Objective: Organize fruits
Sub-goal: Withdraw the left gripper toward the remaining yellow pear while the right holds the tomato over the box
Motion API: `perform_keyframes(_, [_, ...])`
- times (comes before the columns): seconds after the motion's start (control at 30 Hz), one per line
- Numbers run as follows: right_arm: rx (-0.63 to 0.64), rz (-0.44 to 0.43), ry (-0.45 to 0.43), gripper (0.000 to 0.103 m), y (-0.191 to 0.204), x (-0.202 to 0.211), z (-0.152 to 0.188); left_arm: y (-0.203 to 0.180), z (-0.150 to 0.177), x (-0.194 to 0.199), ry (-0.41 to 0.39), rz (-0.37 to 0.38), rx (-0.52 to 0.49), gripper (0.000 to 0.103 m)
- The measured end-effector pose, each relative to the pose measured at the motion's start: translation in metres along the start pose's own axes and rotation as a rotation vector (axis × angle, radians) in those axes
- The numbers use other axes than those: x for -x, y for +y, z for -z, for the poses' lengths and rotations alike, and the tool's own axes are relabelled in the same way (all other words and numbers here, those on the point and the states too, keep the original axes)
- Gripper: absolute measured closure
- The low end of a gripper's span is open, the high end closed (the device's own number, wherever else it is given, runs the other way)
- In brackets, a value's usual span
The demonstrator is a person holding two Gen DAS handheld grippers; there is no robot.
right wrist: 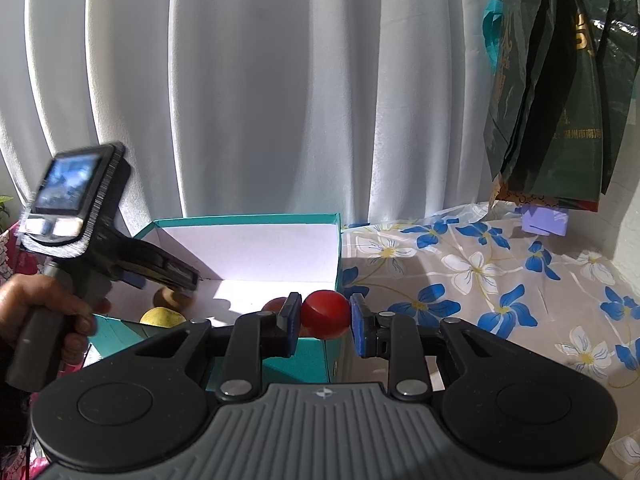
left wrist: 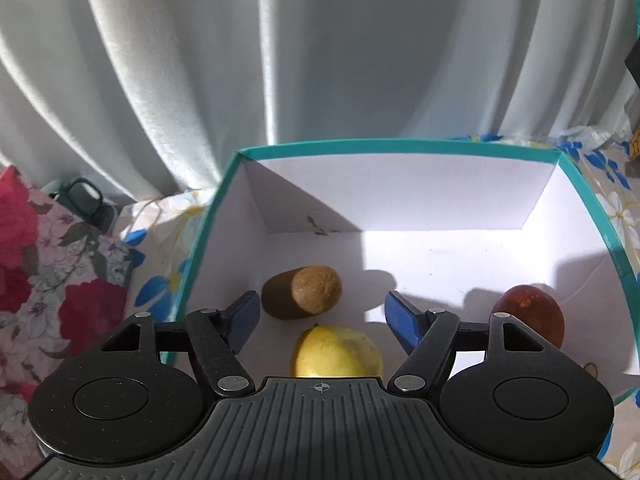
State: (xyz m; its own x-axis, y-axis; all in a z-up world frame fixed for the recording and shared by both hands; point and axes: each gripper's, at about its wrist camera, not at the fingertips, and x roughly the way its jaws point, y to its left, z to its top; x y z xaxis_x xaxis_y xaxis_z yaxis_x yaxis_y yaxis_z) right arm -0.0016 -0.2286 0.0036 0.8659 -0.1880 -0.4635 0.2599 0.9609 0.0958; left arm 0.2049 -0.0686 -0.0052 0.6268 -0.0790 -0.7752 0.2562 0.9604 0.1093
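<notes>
My left tongs [left wrist: 320, 320] stand apart inside the teal-rimmed white box [left wrist: 400, 148], nothing between them; below lie a fuzzy brown kiwi [left wrist: 304, 294], a yellow pear [left wrist: 338, 354] and, to the right, a red apple [left wrist: 532, 314]. My right tongs [right wrist: 325, 316] are clamped on a small glossy red tomato [right wrist: 325, 314] at the box's near corner, above the flowered counter [right wrist: 500, 280]

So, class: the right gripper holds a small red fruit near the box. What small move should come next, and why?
Probably carry the small red fruit, clamped in the right gripper, forward over the teal box rim. It hangs at the near corner, while the kiwi, yellow fruit and red apple already lie inside.
</notes>
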Motion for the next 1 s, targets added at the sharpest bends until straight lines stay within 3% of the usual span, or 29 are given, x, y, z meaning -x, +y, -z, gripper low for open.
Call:
perform_keyframes(0.17, [0.008, 0.004, -0.005, 0.078, 0.0, -0.002, 0.0, 0.034, 0.026, 0.043, -0.023, -0.08, 0.123, 0.014])
perform_keyframes(0.27, [0.021, 0.001, -0.01, 0.078, 0.003, -0.005, -0.001, 0.047, 0.047, 0.058, -0.001, -0.071, 0.145, 0.01])
perform_keyframes(0.67, [0.105, -0.038, -0.024, 0.078, 0.021, -0.024, -0.012, 0.066, 0.135, 0.065, 0.165, -0.097, 0.176, 0.008])
perform_keyframes(1.0, [0.118, -0.063, 0.043, 0.078, 0.027, -0.063, -0.009, 0.075, 0.163, 0.082, 0.198, -0.139, 0.202, 0.008])
